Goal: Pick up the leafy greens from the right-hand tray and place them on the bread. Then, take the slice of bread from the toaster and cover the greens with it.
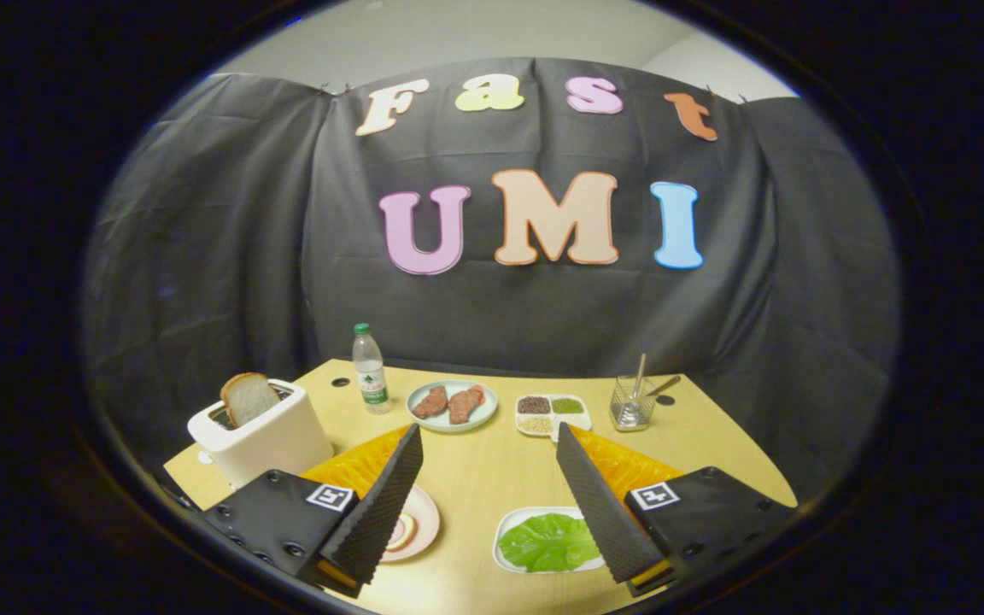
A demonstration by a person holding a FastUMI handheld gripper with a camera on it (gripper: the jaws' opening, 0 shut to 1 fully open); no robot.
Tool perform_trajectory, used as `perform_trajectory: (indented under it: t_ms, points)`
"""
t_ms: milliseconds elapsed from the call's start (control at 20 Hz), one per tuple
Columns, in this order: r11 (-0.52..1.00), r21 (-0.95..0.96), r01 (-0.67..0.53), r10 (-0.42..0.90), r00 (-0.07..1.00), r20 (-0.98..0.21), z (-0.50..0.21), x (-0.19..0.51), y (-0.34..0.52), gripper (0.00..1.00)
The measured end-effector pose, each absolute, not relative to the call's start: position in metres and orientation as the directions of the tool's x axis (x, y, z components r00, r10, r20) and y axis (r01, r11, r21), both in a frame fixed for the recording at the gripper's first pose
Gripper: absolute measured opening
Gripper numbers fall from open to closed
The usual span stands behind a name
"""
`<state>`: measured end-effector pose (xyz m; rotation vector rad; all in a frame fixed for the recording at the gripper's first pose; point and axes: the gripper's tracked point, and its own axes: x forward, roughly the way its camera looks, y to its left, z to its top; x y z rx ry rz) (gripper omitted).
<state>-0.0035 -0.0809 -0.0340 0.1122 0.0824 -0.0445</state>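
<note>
Btwn spread, released tool (489, 440) fingers: bare table (475, 478); greens (548, 541) by right finger, toaster (263, 434) at left edge.

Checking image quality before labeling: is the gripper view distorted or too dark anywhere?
Gripper view: fisheye bends the table edge; light is dim but even; the greens show faint glare; the open gripper is sharp; the toaster stays readable.

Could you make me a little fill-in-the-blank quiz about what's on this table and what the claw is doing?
1. The slice of bread stands in the white ____.
2. The leafy greens lie on a tray between the claw's ____.
3. The claw is ____, holding nothing.
4. The round plate behind holds two pieces of ____.

Missing words: toaster; fingers; open; meat
</note>
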Motion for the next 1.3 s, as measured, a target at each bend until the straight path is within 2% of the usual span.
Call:
perform_trajectory:
  t_ms: [400, 600, 800, 1300]
  points:
    - [0.908, 0.393, 0.143, -0.09, 0.985, -0.149, -0.084, -0.004, -0.153, 0.98]
    - [0.842, 0.492, 0.222, -0.115, 0.964, -0.238, -0.128, -0.003, -0.185, 0.98]
    - [0.766, 0.571, 0.297, -0.112, 0.935, -0.336, -0.169, -0.001, -0.206, 0.98]
    - [0.647, 0.673, 0.359, -0.051, 0.901, -0.431, -0.249, 0.023, -0.226, 0.98]
